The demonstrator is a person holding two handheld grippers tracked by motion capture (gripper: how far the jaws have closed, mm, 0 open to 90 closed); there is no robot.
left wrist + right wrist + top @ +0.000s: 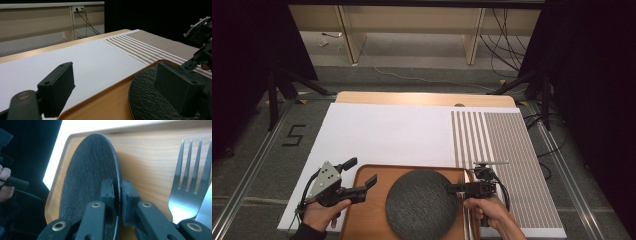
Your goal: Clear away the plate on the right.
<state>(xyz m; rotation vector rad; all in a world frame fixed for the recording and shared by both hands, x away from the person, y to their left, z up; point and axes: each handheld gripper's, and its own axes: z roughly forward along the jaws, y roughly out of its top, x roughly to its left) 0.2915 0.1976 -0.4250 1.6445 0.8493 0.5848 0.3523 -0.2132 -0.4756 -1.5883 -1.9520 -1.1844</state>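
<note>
The right gripper (117, 195) has its two jaws clenched on the right rim of the dark round plate (422, 204), one jaw on the top face and one under the edge. The plate lies on the wooden tray (367, 220); in the right gripper view it stretches away in front of the jaws.

The left gripper (360, 176) has its jaws released and wide apart. Nothing is between them. One jaw stands over the white table cover (387, 132), the other over the left side of the plate, and I cannot tell if that jaw touches it.

I think the main risk is the grip itself. The jaws bite only a narrow strip of rim, so if the plate is lifted from this one side, its weight may turn it between the pads and it may slip out and fall back on the tray. A second risk is the fork (188, 177), which lies on the tray just beside the outer jaw of the right gripper, with a blade-like piece (206, 207) next to it, maybe a knife. A sideways move could push them or knock them off the tray.

Count: one plate, one tray, one fork, one possible knife, two grippers, one striped mat (512, 150).
</note>
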